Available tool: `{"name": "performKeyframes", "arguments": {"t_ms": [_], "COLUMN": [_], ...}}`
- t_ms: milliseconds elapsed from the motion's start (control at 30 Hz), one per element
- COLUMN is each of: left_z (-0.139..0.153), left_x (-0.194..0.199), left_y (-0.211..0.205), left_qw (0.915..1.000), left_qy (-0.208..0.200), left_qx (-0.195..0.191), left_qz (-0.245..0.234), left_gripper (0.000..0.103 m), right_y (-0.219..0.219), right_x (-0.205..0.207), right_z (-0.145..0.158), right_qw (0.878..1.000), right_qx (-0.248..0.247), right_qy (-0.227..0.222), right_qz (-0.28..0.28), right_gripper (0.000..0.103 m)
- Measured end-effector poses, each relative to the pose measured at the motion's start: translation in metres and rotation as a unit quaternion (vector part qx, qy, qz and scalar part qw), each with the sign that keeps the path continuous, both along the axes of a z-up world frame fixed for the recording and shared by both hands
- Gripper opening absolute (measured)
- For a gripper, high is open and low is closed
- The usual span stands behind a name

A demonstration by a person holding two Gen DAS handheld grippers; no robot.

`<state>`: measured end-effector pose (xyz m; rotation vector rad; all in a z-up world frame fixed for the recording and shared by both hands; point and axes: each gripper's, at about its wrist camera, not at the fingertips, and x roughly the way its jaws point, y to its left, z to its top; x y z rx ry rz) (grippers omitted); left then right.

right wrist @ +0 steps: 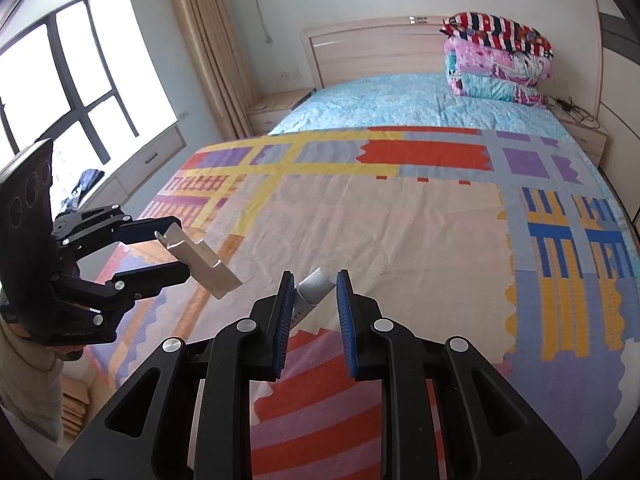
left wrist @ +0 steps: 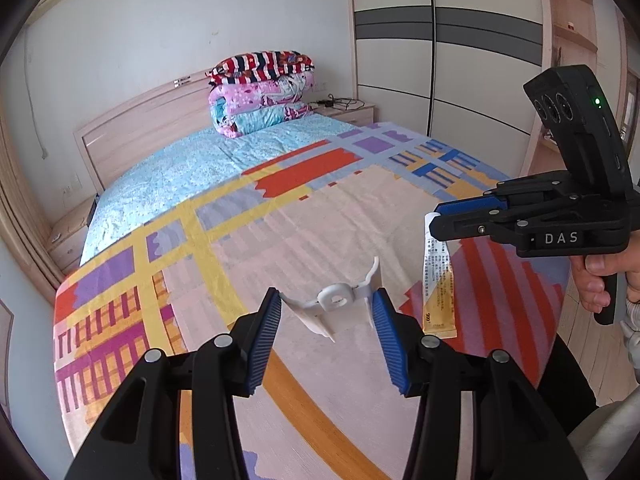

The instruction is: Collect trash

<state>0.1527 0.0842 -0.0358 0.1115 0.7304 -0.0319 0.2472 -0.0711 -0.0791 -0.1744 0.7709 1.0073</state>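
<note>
My left gripper (left wrist: 326,312) is shut on a white plastic clip-like piece (left wrist: 336,304), held above the bed; the same piece (right wrist: 200,260) shows in the right wrist view, sticking out from the left gripper (right wrist: 174,246). My right gripper (right wrist: 312,292) is shut on the capped end of a white and yellow ointment tube (right wrist: 314,286). In the left wrist view the tube (left wrist: 438,276) hangs straight down from the right gripper (left wrist: 434,218), just right of the left gripper's fingers.
A bed with a colourful patterned blanket (left wrist: 320,220) lies below both grippers. Folded quilts (left wrist: 260,92) are stacked at the headboard. A wardrobe (left wrist: 440,40) stands to the right of the bed, and a window (right wrist: 60,80) and curtain to its left.
</note>
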Motion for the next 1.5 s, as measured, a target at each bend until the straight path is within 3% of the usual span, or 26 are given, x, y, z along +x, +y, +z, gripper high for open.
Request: {"name": "performKeyframes", "arguments": {"t_ms": [400,567,633,933,1000,1100,1267,1500], "left_z": [0.027,0.028,0.028,0.013,0.008,0.002,-0.004,-0.008], "left_x": [-0.044,-0.061,-0.07,-0.096,-0.098,-0.099,-0.101,-0.101], "left_y": [-0.036,-0.05,-0.057,-0.08,-0.08,-0.078,-0.076,-0.074], "left_qw": [0.9996,0.9994,0.9993,0.999,0.9993,0.9993,0.9994,0.9995], "left_qy": [-0.025,-0.031,-0.033,-0.025,-0.018,-0.014,-0.009,-0.005], "left_qx": [0.013,0.009,0.007,-0.001,-0.004,-0.009,-0.015,-0.019], "left_qz": [-0.011,-0.014,-0.018,-0.036,-0.033,-0.033,-0.028,-0.025], "left_gripper": [0.046,0.046,0.046,0.046,0.046,0.046,0.046,0.046], "right_y": [-0.031,-0.043,-0.049,-0.065,-0.066,-0.067,-0.065,-0.046], "right_x": [-0.04,-0.059,-0.066,-0.076,-0.075,-0.074,-0.075,-0.084], "right_z": [0.017,0.016,0.016,-0.003,-0.01,-0.02,-0.038,-0.048], "right_qw": [1.0,0.999,0.999,1.0,0.999,0.999,0.997,0.987], "right_qx": [0.007,0.002,0.0,-0.005,-0.008,-0.025,-0.056,-0.1], "right_qy": [-0.025,-0.029,-0.029,-0.013,-0.009,-0.017,-0.025,-0.092], "right_qz": [0.011,0.018,0.022,0.023,0.031,0.035,0.051,0.089], "right_gripper": [0.022,0.019,0.01,0.009,0.012,0.039,0.039,0.039]}}
